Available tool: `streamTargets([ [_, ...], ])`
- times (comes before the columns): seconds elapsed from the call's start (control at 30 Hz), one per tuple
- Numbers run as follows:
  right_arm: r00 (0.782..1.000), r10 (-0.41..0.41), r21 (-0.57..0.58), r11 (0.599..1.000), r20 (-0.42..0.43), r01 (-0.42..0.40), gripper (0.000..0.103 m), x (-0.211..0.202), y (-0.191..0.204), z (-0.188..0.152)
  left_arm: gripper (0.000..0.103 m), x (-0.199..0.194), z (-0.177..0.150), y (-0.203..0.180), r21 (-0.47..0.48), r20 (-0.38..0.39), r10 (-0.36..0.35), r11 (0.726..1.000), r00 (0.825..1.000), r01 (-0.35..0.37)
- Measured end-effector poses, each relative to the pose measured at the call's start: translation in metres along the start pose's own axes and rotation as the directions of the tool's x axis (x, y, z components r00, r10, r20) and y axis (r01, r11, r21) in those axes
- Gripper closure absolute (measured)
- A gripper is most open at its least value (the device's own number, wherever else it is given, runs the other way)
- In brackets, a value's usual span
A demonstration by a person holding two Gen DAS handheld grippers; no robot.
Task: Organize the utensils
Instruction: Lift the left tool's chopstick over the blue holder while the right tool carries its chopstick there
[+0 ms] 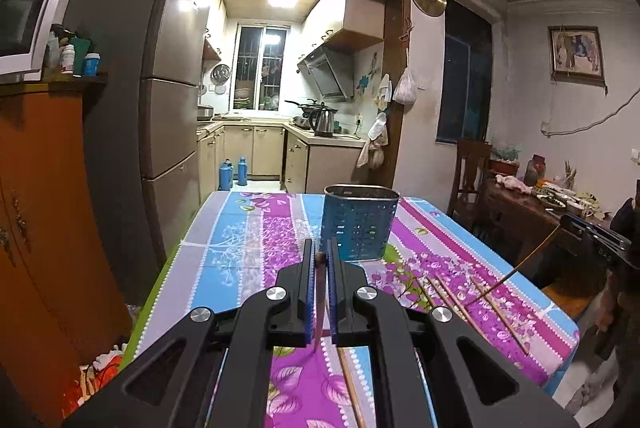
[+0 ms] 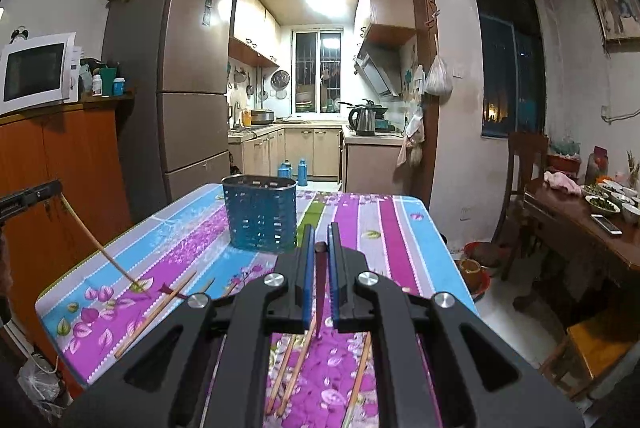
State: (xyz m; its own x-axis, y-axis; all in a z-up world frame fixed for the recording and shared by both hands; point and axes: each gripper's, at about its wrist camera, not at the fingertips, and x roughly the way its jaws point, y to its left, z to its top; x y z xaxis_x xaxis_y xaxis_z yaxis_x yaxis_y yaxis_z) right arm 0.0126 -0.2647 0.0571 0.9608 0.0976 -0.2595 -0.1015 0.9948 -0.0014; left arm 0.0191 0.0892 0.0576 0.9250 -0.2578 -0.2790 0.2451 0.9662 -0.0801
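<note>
A blue perforated utensil holder [image 1: 360,224] [image 2: 260,214] stands upright and empty-looking near the far end of the table. My left gripper [image 1: 320,244] is shut on a dark brown chopstick [image 1: 321,292], which hangs tip-down above the cloth just in front of the holder. My right gripper [image 2: 320,230] is shut on a second chopstick [image 2: 321,284], also raised before the holder. Each gripper shows at the other view's edge, the right gripper [image 1: 570,221] and the left gripper [image 2: 56,186], each with its stick slanting down. Several loose chopsticks [image 1: 444,294] [image 2: 156,312] lie on the cloth.
The table carries a purple, blue and white floral cloth [image 1: 248,228] [image 2: 384,228]. A fridge [image 1: 160,76] and an orange cabinet [image 1: 44,188] stand to the left. To the right are a wooden chair [image 2: 524,164] and a side table with dishes [image 2: 592,220].
</note>
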Motion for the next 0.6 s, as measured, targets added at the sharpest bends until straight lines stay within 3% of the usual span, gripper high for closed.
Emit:
streamTargets([
  [0.6, 0.998, 0.062, 0.025, 0.998, -0.026, -0.061, 0.098, 0.023, -0.013, 0.046, 0.096, 0.011, 0.037, 0.0, 0.002, 0.024, -0.055, 0.998, 0.998, 0.055],
])
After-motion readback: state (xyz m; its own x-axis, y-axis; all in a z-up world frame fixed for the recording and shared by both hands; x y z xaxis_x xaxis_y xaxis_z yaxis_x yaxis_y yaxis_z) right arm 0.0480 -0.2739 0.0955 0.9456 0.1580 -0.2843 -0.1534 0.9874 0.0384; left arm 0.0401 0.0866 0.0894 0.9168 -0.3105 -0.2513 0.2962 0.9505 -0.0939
